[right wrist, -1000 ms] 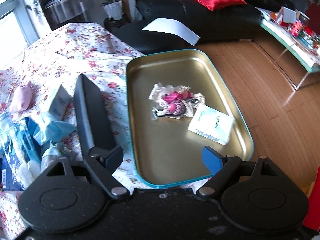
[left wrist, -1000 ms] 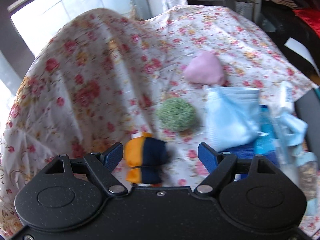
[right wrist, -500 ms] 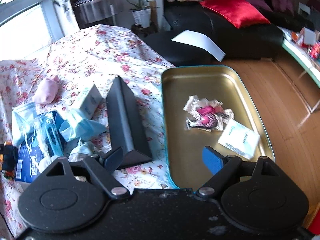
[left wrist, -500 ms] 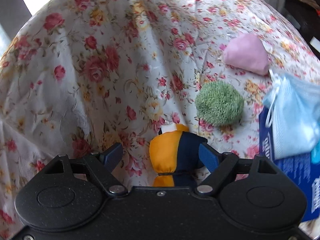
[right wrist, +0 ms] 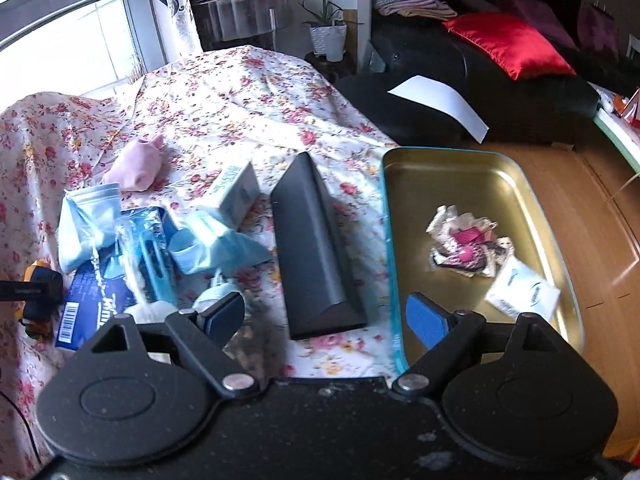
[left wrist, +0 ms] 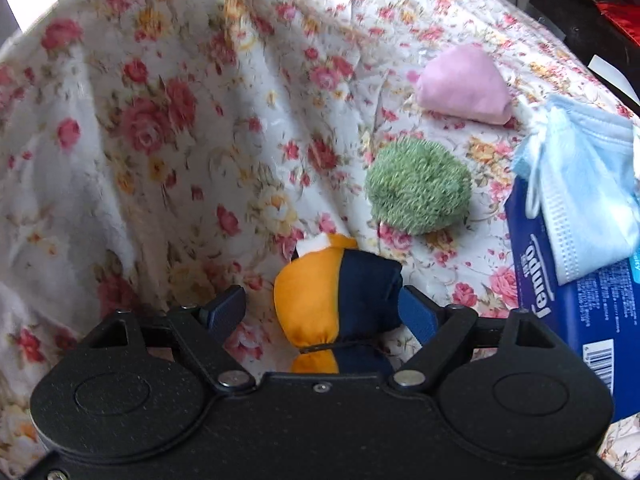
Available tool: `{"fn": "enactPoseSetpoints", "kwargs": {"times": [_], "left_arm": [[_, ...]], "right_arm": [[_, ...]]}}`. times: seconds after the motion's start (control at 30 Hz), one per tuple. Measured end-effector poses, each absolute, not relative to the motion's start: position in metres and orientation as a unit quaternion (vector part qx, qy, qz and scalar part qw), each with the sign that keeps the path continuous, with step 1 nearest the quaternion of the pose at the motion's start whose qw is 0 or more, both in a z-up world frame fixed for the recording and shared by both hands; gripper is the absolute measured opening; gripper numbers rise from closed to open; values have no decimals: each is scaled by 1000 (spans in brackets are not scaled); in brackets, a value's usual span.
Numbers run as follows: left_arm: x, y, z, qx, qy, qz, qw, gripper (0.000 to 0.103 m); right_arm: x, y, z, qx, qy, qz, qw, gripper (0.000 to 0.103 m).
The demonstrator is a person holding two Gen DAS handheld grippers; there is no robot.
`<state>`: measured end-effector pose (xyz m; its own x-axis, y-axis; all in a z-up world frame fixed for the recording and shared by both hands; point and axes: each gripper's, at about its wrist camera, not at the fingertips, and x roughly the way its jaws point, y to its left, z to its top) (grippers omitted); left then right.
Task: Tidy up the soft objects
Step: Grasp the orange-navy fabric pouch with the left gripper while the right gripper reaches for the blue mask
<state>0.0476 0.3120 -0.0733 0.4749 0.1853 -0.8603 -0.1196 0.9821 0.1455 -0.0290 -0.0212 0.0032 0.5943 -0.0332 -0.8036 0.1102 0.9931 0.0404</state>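
Observation:
An orange and navy soft bag (left wrist: 340,292) lies on the floral cloth (left wrist: 160,140), between the fingers of my left gripper (left wrist: 320,308). That gripper is open: the right pad is at the bag's navy side, the left pad stands clear of it. Beyond the bag sit a green fuzzy ball (left wrist: 418,186) and a pink soft pouch (left wrist: 464,84). My right gripper (right wrist: 324,316) is open and holds nothing, above the near end of a dark grey triangular block (right wrist: 316,248). The right wrist view also shows the pink pouch (right wrist: 136,166) far left and the orange bag (right wrist: 38,272) at the left edge.
Light blue face masks (left wrist: 580,184) lie on a blue tissue pack (left wrist: 580,300). A white box (right wrist: 236,192) and another mask (right wrist: 216,244) lie left of the block. A gold tray (right wrist: 460,168) on the right holds a crumpled packet (right wrist: 468,244) and a white sachet (right wrist: 520,294).
My left gripper has dropped closer to the cloth, so the orange and navy bag now sits deep between its fingers. The right gripper has swung left, from over the tray to over the grey block.

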Motion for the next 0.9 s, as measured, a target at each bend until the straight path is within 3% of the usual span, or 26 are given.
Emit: {"fn": "enactPoseSetpoints", "kwargs": {"times": [0.13,0.33,0.7,0.8,0.83,0.9], "left_arm": [[56,310,-73,18,523,82,848,86],[63,311,-85,5,556,84,827,86],[69,313,-86,-12,561,79,824,84],[72,314,-86,-19,565,76,822,76],[72,314,-86,-21,565,75,821,66],[71,315,-85,-29,567,70,820,56]], "right_arm": [[-29,-5,0,40,448,-35,893,88],[-32,20,-2,57,431,-26,900,94],[-36,68,-3,7,417,56,907,94],[-37,78,-2,-12,413,67,908,94],[-36,79,-1,-9,413,70,908,94],[-31,82,0,3,411,77,908,94]]}}
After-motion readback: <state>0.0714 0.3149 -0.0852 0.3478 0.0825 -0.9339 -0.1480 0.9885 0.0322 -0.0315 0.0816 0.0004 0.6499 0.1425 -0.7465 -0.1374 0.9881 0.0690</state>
